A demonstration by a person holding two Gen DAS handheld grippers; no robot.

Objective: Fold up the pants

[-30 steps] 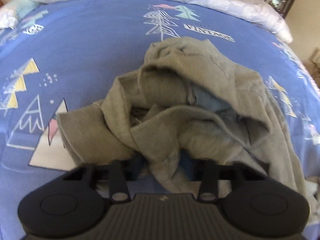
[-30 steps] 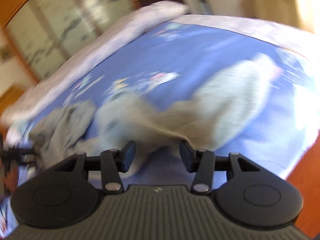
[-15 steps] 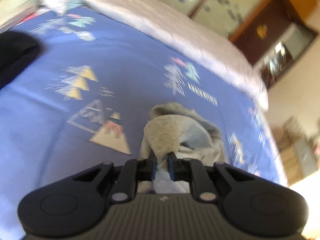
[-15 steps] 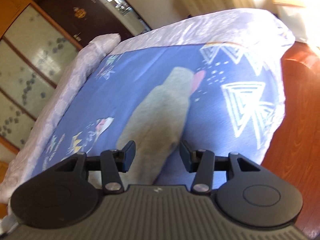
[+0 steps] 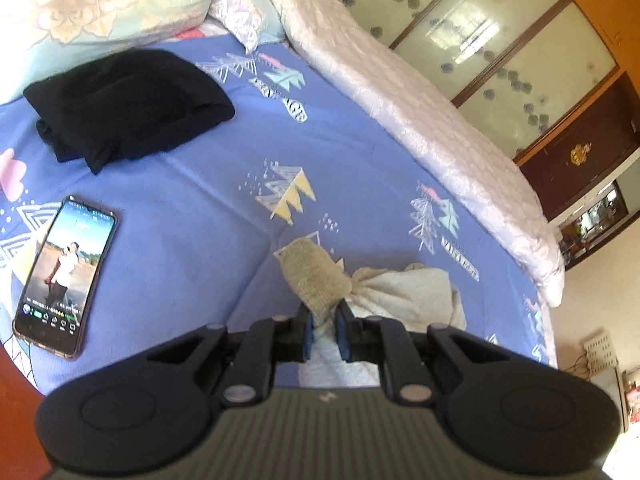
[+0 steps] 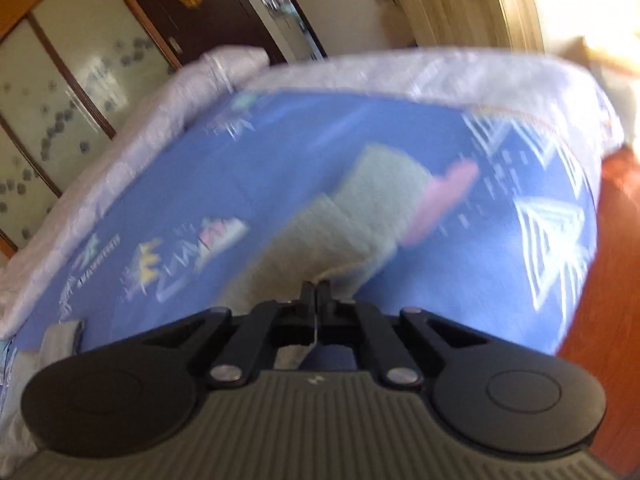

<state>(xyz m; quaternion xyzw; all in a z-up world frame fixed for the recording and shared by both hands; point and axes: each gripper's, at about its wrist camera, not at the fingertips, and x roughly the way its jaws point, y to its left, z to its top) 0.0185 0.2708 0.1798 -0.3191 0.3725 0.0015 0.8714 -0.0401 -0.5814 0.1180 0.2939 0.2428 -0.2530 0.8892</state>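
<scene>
So both grippers are grabbing the grey pants (image 5: 404,292) at opposite ends, and the step in hand looks like spreading them out flat on the bed (image 5: 208,200) before any actual folding.

To do this bit well, I'd say pull the two ends apart evenly so the bunched middle gets stretched straight, and keep both ends low over the bed so the fabric is laying down smooth instead of swinging. Worth watching the phone (image 5: 66,276) sitting at about 9 o'clock of the left gripper (image 5: 322,330) in its view, and the black folded clothes (image 5: 128,104) up toward 11 o'clock, since a dragged leg could be sweeping into either. The pants are lying on the blue sheet, mostly heaped just past the left gripper toward 1 o'clock.

Jaws: the left ones are clenching a ribbed cuff (image 5: 314,280), squeezed nearly together with the knit sticking up between the pads toward 12 o'clock. The right gripper (image 6: 316,292) is looking pinched all the way, with only a thin edge of grey fabric (image 6: 340,224) seeming to be caught between the tips; that view is blurry, so I can't be fully sure how much cloth it's really getting. From there the leg is running away toward 1 o'clock across the bed.
</scene>
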